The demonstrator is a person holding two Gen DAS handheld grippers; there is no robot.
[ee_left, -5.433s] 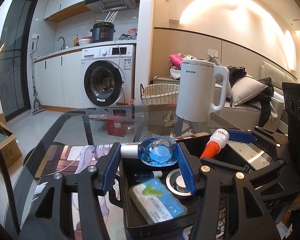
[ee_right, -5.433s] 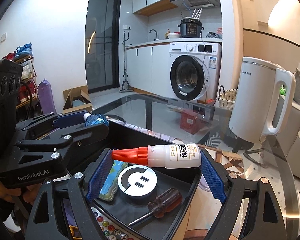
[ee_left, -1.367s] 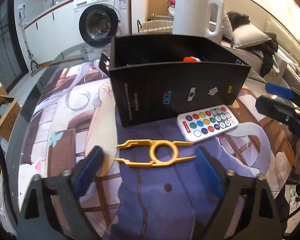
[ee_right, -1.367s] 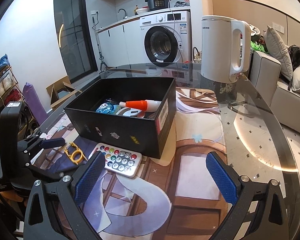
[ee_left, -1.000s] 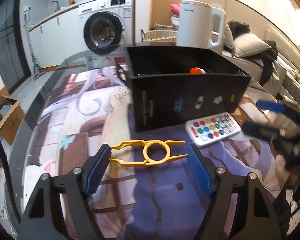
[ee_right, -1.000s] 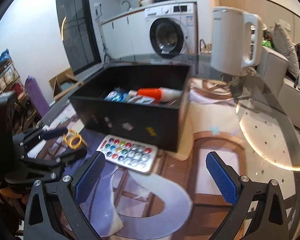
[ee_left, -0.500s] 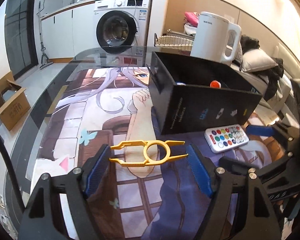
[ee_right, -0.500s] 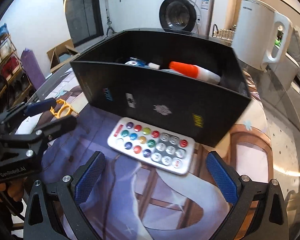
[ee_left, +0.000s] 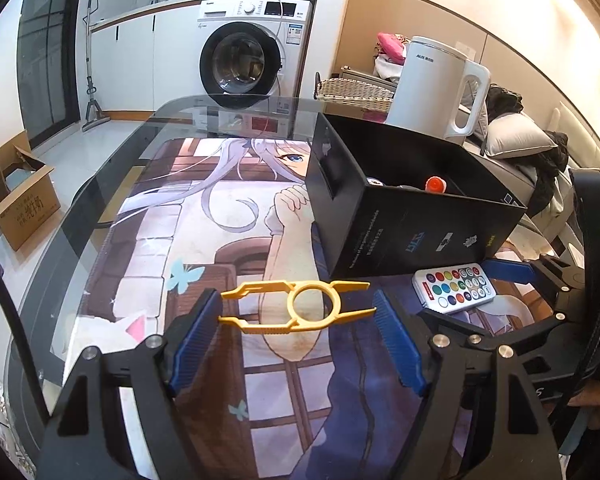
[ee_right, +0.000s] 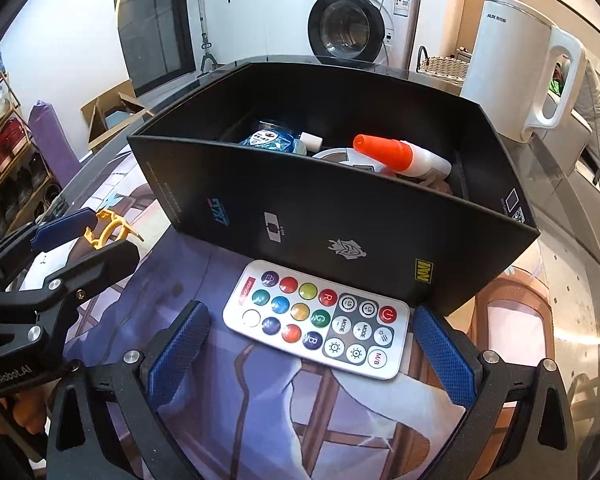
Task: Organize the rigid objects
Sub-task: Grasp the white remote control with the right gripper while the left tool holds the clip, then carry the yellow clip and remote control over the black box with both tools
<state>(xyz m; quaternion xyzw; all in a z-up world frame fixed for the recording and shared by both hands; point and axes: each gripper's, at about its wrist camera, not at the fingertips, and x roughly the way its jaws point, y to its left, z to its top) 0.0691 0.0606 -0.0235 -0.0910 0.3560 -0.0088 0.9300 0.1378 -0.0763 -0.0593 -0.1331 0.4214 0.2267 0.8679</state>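
Note:
A yellow plastic clip tool [ee_left: 296, 307] is held crosswise between the blue pads of my left gripper [ee_left: 296, 332], lifted off the mat. It also shows in the right wrist view [ee_right: 108, 229]. A white remote with coloured buttons [ee_right: 315, 318] lies on the mat before the black box [ee_right: 340, 224]; it also shows in the left wrist view [ee_left: 454, 288]. My right gripper [ee_right: 308, 354] is open, its pads either side of the remote's near edge. The box holds a white glue bottle with an orange cap [ee_right: 400, 156] and a blue bottle [ee_right: 272, 138].
A white kettle [ee_right: 520, 64] stands behind the box on the glass table [ee_left: 112, 184]. An anime print mat [ee_left: 204, 216] covers the table top. The left gripper's body [ee_right: 40, 272] is close on the left of the right one.
Both bottles went into the box. My left gripper closed on the yellow clip and raised it. My right gripper moved down and in around the remote.

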